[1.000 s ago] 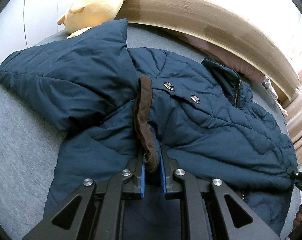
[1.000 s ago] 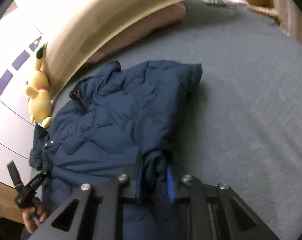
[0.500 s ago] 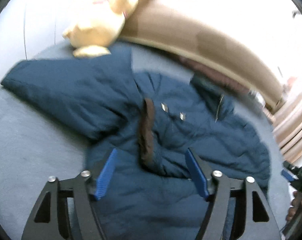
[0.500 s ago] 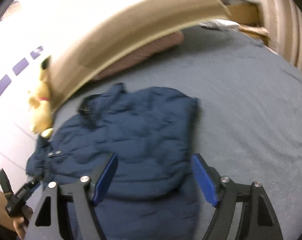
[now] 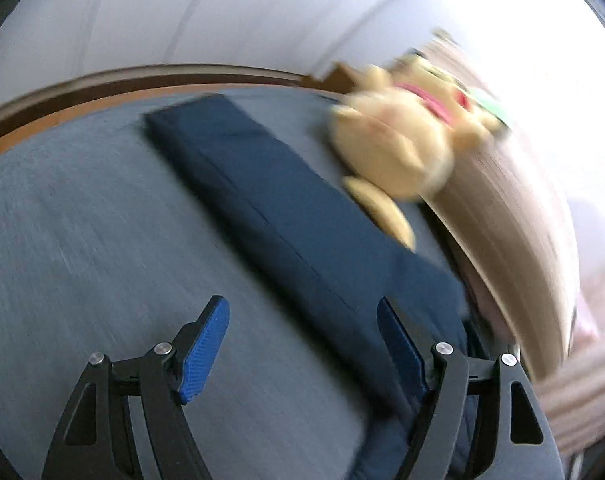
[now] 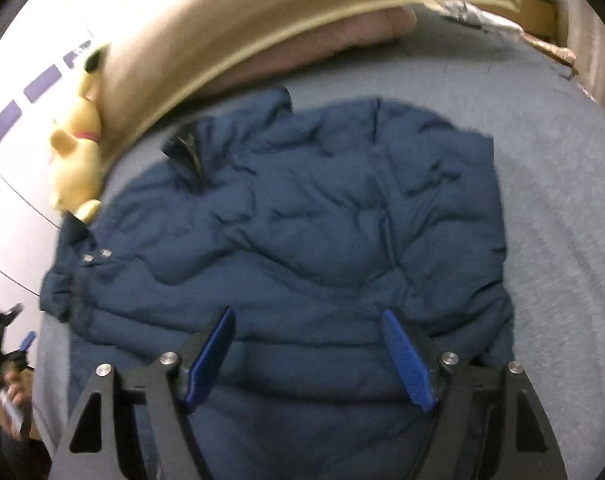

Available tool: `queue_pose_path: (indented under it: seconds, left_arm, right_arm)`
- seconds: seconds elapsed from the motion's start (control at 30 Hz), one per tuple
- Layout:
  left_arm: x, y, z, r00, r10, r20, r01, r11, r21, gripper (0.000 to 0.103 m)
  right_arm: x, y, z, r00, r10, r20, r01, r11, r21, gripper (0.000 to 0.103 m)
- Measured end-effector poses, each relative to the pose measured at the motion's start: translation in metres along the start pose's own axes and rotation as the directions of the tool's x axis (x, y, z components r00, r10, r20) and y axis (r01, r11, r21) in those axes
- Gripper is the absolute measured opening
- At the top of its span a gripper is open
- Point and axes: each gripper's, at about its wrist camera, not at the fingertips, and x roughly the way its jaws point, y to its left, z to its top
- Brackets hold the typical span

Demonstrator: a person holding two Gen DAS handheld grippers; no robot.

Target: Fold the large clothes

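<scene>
Lying spread on the grey bed (image 6: 562, 184): navy puffer jacket (image 6: 302, 240), body roughly flat, collar toward the wooden headboard (image 6: 262, 24), quilting rumpled w/ ridges across the middle.

L gripper (image 5: 302, 340): fingers wide apart, nothing between them. It hangs above the jacket's long sleeve (image 5: 262, 200), which runs out flat and diagonal across the bed, cuff end toward the far bed edge. Sleeve passes under the R-hand finger's side of the gap, not centred. View badly motion-blurred, so can't tell the height above the fabric.

R gripper (image 6: 308, 360): fingers also wide apart, empty, poised over the jacket's near hem; blue pads (image 6: 406, 364) frame the lower quilted bands. No cloth pinched.

Yellow plush toy (image 5: 398, 140) sits vs. the headboard, one foot just beside or touching the sleeve near the shoulder; could snag if the sleeve gets swung inward. Pink pillow (image 6: 322, 48) tucked along the headboard, apart from the jacket.

Judgement: both grippers free, prob. between grasps. Sleeve laid out straight makes it the likely next piece to fold over the body; L gripper is aimed along it for that reason. Fold still early: body unfolded at full width as seen from R wrist.

Risk: puffy fill springs back, folds may not hold.
</scene>
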Motion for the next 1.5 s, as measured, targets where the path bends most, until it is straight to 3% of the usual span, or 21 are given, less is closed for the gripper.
queue_pose_path:
  seconds: [0.13,0.4,0.47,0.5,0.53,0.6,0.7,0.8,0.9,1.03,1.13,1.23,1.3,1.5]
  left_arm:
    - [0.023,0.034,0.049,0.999,0.03,0.022,-0.026,0.988,-0.15,0.077]
    - [0.062,0.053,0.087,0.997,0.071,0.001,-0.069,0.972,-0.224,0.076]
    - [0.07,0.057,0.092,0.992,0.125,-0.017,-0.126,0.965,-0.231,0.031]
    - [0.076,0.056,0.095,0.987,0.153,-0.043,-0.159,0.962,-0.221,0.014]
    - [0.077,0.057,0.097,0.986,0.155,-0.054,-0.163,0.961,-0.221,0.009]
    - [0.07,0.048,0.1,0.983,0.181,-0.032,-0.184,0.967,-0.178,0.005]
    - [0.04,0.008,0.102,0.97,0.227,0.089,-0.225,0.974,-0.03,0.004]
    - [-0.002,-0.045,0.101,0.958,0.183,0.221,-0.211,0.971,0.11,0.004]
    - [-0.047,-0.105,0.099,0.939,0.083,0.332,-0.17,0.956,0.241,0.004]
    - [-0.097,-0.166,0.079,0.916,-0.053,0.398,-0.114,0.916,0.384,0.004]
    - [-0.123,-0.21,0.051,0.901,-0.155,0.404,-0.07,0.869,0.49,0.004]
    - [-0.136,-0.247,0.014,0.897,-0.242,0.371,-0.023,0.811,0.584,0.004]
    - [-0.14,-0.273,-0.02,0.895,-0.298,0.33,0.011,0.757,0.654,0.004]
    - [-0.133,-0.326,-0.115,0.903,-0.396,0.166,0.133,0.626,0.768,0.004]
  right_arm:
    - [-0.039,-0.006,-0.01,0.998,-0.019,0.066,0.022,0.998,-0.051,0.079]
    - [-0.08,-0.038,-0.04,0.994,-0.038,0.105,0.036,0.999,0.015,0.079]
    - [-0.083,-0.048,-0.042,0.993,-0.047,0.107,0.043,0.998,0.035,0.079]
    - [-0.085,-0.051,-0.044,0.993,-0.049,0.108,0.045,0.998,0.042,0.079]
    - [-0.088,-0.054,-0.045,0.992,-0.051,0.114,0.045,0.998,0.053,0.079]
    - [-0.092,-0.059,-0.046,0.991,-0.05,0.126,0.042,0.997,0.065,0.079]
    - [-0.098,-0.063,-0.047,0.989,-0.055,0.141,0.045,0.997,0.07,0.079]
    - [-0.101,-0.068,-0.049,0.986,-0.049,0.156,0.036,0.996,0.083,0.079]
    - [-0.105,-0.072,-0.053,0.985,-0.036,0.169,0.019,0.995,0.099,0.079]
    - [-0.114,-0.078,-0.058,0.981,-0.023,0.19,0.0,0.993,0.117,0.079]
    - [-0.122,-0.084,-0.061,0.978,-0.02,0.208,-0.008,0.991,0.13,0.079]
    - [-0.127,-0.091,-0.065,0.976,-0.013,0.218,-0.021,0.988,0.15,0.079]
    - [-0.129,-0.095,-0.068,0.974,-0.005,0.225,-0.033,0.986,0.162,0.079]
    - [-0.132,-0.104,-0.074,0.972,0.014,0.236,-0.059,0.981,0.187,0.079]
